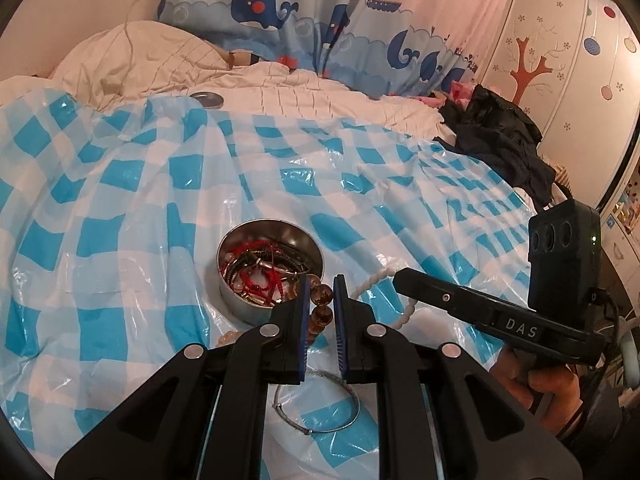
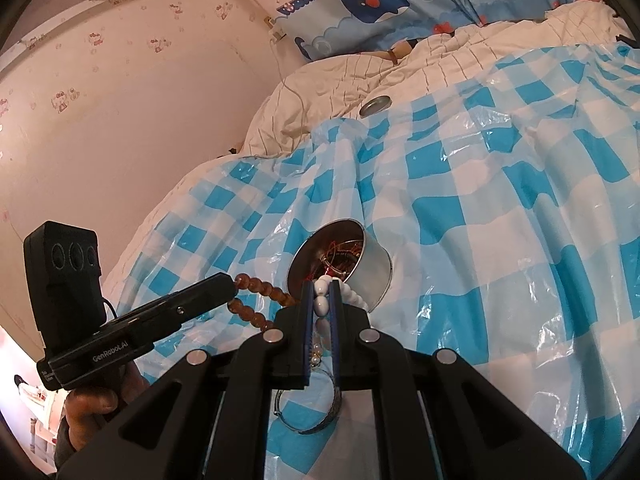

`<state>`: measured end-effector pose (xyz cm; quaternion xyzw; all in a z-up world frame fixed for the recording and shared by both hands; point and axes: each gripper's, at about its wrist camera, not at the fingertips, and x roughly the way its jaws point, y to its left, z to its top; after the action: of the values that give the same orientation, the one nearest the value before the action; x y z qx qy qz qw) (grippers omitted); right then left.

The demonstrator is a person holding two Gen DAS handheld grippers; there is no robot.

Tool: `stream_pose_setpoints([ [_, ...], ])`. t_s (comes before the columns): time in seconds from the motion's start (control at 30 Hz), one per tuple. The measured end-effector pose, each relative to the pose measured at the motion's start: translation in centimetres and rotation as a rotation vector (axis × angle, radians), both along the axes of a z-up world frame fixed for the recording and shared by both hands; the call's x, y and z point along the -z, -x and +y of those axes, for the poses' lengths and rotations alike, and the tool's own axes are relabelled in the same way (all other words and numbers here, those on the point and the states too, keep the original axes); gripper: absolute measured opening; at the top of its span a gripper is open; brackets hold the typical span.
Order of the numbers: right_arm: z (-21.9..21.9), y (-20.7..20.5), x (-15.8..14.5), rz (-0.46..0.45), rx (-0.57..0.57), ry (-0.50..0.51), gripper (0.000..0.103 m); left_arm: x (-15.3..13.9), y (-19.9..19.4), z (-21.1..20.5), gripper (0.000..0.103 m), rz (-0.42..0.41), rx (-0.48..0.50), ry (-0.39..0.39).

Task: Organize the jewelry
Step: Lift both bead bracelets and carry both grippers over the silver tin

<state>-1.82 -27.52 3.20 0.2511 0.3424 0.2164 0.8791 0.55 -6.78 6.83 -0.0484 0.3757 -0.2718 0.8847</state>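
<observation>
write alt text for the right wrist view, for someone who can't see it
The right gripper is shut on a white bead bracelet beside a round metal tin of jewelry on a blue-and-white checked plastic sheet. At left, the left gripper holds an amber bead bracelet; a silver bangle lies below.

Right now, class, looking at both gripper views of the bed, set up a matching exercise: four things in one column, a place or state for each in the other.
Things:
1. amber bead bracelet
2. white bead bracelet
3. silver bangle
4. round tin

Places or states:
A. lying loose on the checked sheet
B. pinched in the right gripper
C. holding tangled red cords
D. pinched in the left gripper

Pairs: 1-D, 2-B, 3-A, 4-C
</observation>
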Motion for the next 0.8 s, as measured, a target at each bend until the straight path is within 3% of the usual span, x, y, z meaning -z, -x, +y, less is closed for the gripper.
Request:
stream_pose_setpoints([
  [0.53, -0.5, 0.1, -0.2, 0.008, 0.006, -0.009, 0.008, 0.2, -0.6, -0.7, 0.010, 0.008, 0.008, 0.007],
  [0.8, -0.5, 0.0, 0.0, 0.016, 0.006, -0.017, 0.008, -0.8, -1.3, -0.6, 0.010, -0.022, -0.005, 0.062],
])
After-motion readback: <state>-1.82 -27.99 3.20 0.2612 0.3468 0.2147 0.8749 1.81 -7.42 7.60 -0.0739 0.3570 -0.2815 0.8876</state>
